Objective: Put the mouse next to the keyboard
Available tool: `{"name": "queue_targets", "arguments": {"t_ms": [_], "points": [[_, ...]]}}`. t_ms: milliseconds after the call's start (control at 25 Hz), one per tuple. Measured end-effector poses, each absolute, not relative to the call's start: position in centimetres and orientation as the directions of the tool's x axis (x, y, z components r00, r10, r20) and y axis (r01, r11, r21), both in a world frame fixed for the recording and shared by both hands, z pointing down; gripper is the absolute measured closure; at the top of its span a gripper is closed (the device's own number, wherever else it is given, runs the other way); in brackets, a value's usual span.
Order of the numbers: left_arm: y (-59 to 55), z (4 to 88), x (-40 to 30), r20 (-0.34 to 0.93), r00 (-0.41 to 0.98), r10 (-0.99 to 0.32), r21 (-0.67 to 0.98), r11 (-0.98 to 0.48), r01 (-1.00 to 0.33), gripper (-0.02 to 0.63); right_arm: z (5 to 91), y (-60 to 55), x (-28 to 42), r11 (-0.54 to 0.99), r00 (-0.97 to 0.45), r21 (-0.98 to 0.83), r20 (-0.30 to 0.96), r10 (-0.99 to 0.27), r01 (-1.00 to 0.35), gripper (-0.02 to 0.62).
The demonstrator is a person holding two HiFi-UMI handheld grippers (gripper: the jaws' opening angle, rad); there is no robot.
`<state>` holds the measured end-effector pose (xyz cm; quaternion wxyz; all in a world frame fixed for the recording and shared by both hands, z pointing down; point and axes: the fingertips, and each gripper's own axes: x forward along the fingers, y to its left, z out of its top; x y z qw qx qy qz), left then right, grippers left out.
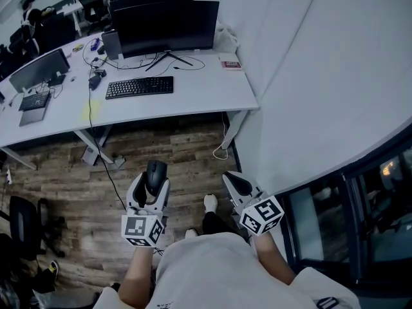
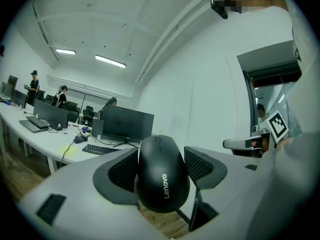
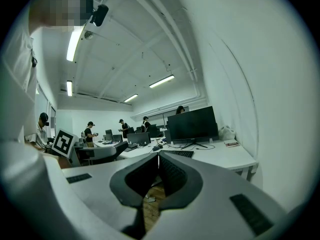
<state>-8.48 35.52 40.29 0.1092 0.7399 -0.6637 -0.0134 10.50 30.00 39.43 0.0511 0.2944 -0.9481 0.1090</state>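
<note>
A black Lenovo mouse [image 2: 162, 174] sits clamped between the jaws of my left gripper [image 1: 154, 177], held above the wooden floor in front of the desk; the mouse [image 1: 155, 174] shows in the head view too. The black keyboard [image 1: 140, 87] lies on the white desk [image 1: 212, 85] ahead, below a large dark monitor [image 1: 165, 26]. The keyboard [image 2: 98, 149] is also seen far off in the left gripper view. My right gripper [image 1: 237, 183] is held beside the left one, its jaws closed together with nothing between them. In the right gripper view the keyboard [image 3: 176, 153] lies beyond the closed jaws.
A small red-and-white card [image 1: 230, 64] lies on the desk's right part. Cables [image 1: 96, 76] and small devices crowd the desk left of the keyboard. A second monitor [image 1: 37, 69] and laptop [image 1: 35, 103] stand further left. A white wall [image 1: 335, 76] runs along the right. A black chair [image 1: 26, 227] stands at the lower left.
</note>
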Motion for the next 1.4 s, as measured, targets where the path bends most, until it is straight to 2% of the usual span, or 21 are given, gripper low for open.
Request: {"name": "queue_targets", "arguments": {"t_ms": [520, 1400], "points": [[29.9, 40.7, -7.6, 0.14, 0.136, -0.981, 0.168, -0.111, -0.979, 0.311, 40.3, 24.5, 11.0, 0.794, -0.816, -0.191, 0.171, -0.552, -0.577, 0.575], [15.7, 41.1, -7.1, 0.181, 0.076, -0.981, 0.146, -0.049, -0.988, 0.311, 41.3, 8.9, 11.0, 0.819, -0.85, -0.229, 0.173, -0.498, -0.527, 0.575]]}}
